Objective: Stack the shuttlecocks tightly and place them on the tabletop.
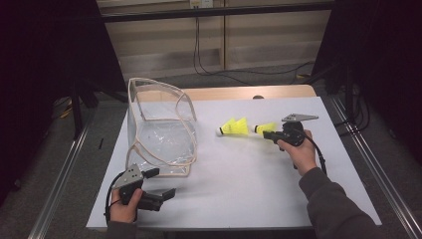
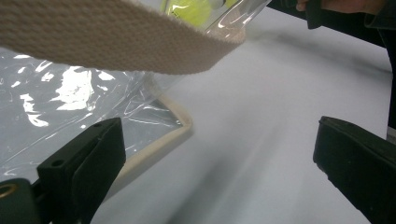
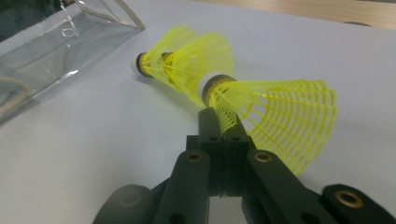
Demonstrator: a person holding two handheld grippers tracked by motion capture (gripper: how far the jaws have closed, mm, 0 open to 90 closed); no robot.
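A yellow shuttlecock [image 1: 266, 127] [image 3: 275, 112] is just off the white table, and my right gripper [image 1: 268, 134] [image 3: 223, 128] is shut on the edge of its mesh skirt. Just left of it lie two more yellow shuttlecocks [image 1: 235, 126] [image 3: 187, 58], nested one in the other. A clear plastic bag [image 1: 159, 129] [image 2: 70, 93] [image 3: 46, 51] with beige webbing trim stands open at the table's left. My left gripper [image 1: 164, 182] [image 2: 219, 163] rests near the front left corner beside the bag's lower edge. It stands open, with nothing between its jaws.
The white table top [image 1: 239, 184] has free room across its middle and front. A wooden strip [image 1: 239, 92] runs along the far edge. Metal rails [image 1: 370, 169] flank both sides, and cables lie on the floor behind.
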